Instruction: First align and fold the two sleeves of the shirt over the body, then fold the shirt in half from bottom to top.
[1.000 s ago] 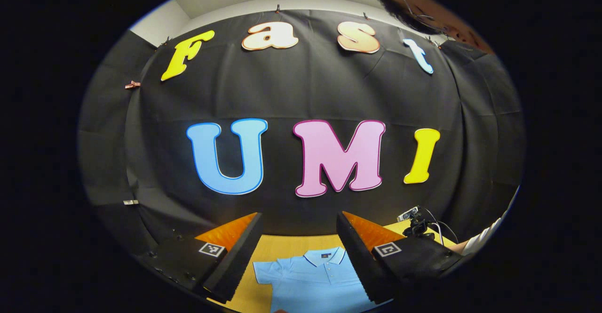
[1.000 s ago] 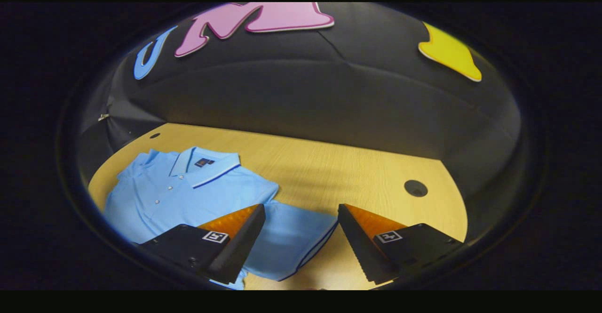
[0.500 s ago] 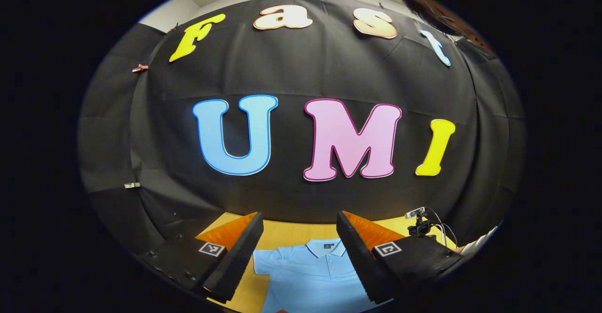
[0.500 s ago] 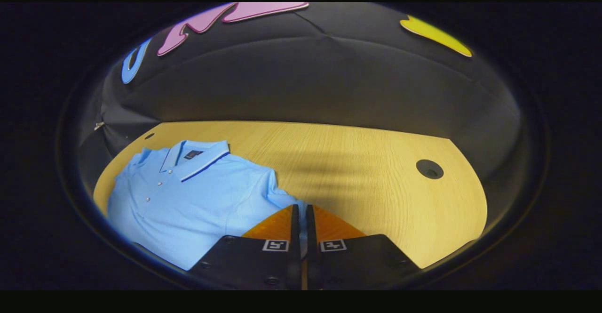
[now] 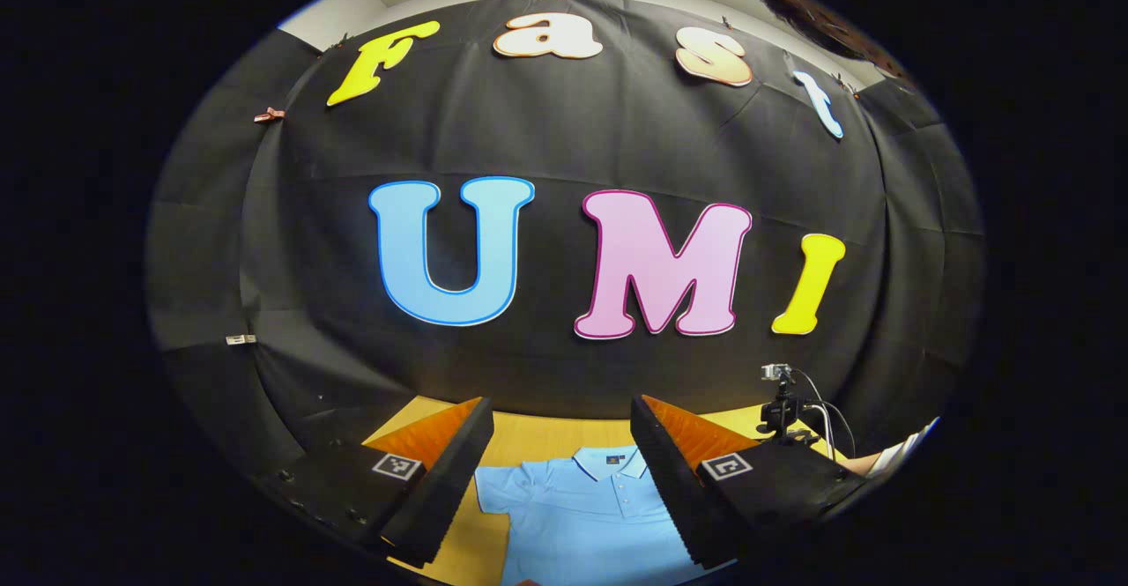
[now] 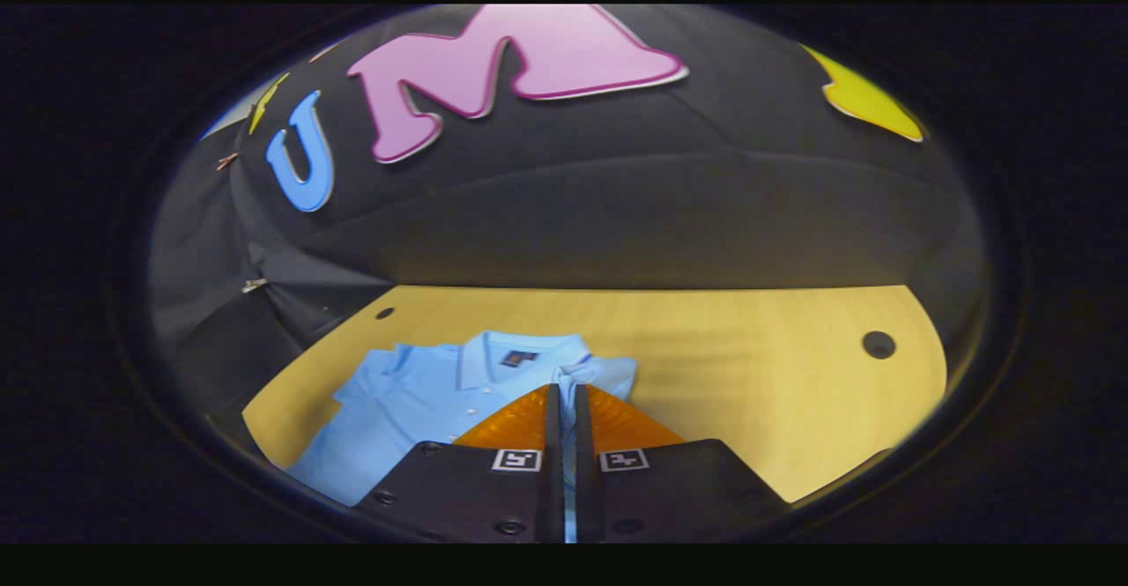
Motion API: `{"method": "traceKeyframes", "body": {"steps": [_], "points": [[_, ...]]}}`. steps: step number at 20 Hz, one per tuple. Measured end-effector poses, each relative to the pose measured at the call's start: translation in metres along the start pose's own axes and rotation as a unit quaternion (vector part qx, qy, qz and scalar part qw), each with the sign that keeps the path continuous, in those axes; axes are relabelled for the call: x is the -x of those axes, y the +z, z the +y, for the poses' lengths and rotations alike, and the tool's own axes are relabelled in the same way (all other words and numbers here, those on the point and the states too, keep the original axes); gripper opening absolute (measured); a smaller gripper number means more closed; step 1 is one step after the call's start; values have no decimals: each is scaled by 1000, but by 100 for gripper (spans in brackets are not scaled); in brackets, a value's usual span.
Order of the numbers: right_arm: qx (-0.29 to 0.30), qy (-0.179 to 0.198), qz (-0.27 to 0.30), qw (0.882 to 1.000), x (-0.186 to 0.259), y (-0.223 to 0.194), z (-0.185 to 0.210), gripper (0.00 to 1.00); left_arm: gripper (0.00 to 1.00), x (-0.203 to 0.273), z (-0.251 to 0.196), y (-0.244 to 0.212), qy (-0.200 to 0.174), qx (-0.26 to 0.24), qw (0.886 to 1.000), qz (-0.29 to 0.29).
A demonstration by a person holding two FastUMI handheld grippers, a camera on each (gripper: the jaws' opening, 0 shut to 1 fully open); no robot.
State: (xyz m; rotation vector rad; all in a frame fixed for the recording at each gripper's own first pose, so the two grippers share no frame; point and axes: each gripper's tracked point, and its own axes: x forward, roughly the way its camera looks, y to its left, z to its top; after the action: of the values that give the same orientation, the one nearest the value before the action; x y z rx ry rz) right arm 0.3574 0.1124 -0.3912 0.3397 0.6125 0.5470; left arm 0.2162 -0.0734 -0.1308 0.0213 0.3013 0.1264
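- Right now the right gripper (image 6: 564,401) has its jaws pressed together on a strip of light blue fabric, seemingly the shirt's right sleeve, lifted off the table and held over the shoulder/collar area.
- Left gripper (image 5: 560,454) is spread wide with nothing between the fingers, held high above the table, pointed toward the booth wall.
- Shirt (image 6: 414,401) lies face up on the wooden table (image 6: 749,374), collar (image 6: 515,357) toward the wall, buttons showing; in the left gripper view the shirt (image 5: 582,515) sits just below the spread fingers.
- Other sleeve (image 5: 495,493) looks flat and unfolded, sticking out sideways.
- Judgement: step in hand is the first sleeve fold; second sleeve and the bottom-to-top fold not yet done.
- Handling, judged: thin knit, light, limp, will drape and drag, no stiffness; not fragile. Collar is the only firmer part.
- Best hold is probably the sleeve cuff edge for sleeves, hem corners for the final fold; pinching a single layer matters, or the body could lift along.
- Small camera on a stand (image 5: 780,405) sits at the far table edge, well apart from the shirt.
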Motion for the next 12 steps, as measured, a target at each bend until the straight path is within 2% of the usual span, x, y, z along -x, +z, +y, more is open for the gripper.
{"method": "traceKeyframes", "body": {"steps": [3, 5, 7, 10, 11, 12], "points": [[9, 29, 41, 999, -23, -34, 44, 7, 99, -3, 31, -24, 10, 19, 1000, 21], [18, 16, 62, 998, -41, -59, 50, 4, 99, -9, 53, -44, 17, 31, 999, 34], [15, 2, 87, 996, -49, -77, 51, 40, 100, -24, 75, -79, 24, 31, 997, 65], [26, -4, 83, 996, -32, -70, 50, 94, 99, -54, 97, -130, 17, 12, 993, 112], [33, -7, 76, 997, -23, -63, 47, 87, 98, -69, 101, -145, 14, 9, 992, 126], [39, -7, 65, 997, -11, -54, 47, 96, 97, -84, 103, -158, 7, 15, 990, 137]]}}
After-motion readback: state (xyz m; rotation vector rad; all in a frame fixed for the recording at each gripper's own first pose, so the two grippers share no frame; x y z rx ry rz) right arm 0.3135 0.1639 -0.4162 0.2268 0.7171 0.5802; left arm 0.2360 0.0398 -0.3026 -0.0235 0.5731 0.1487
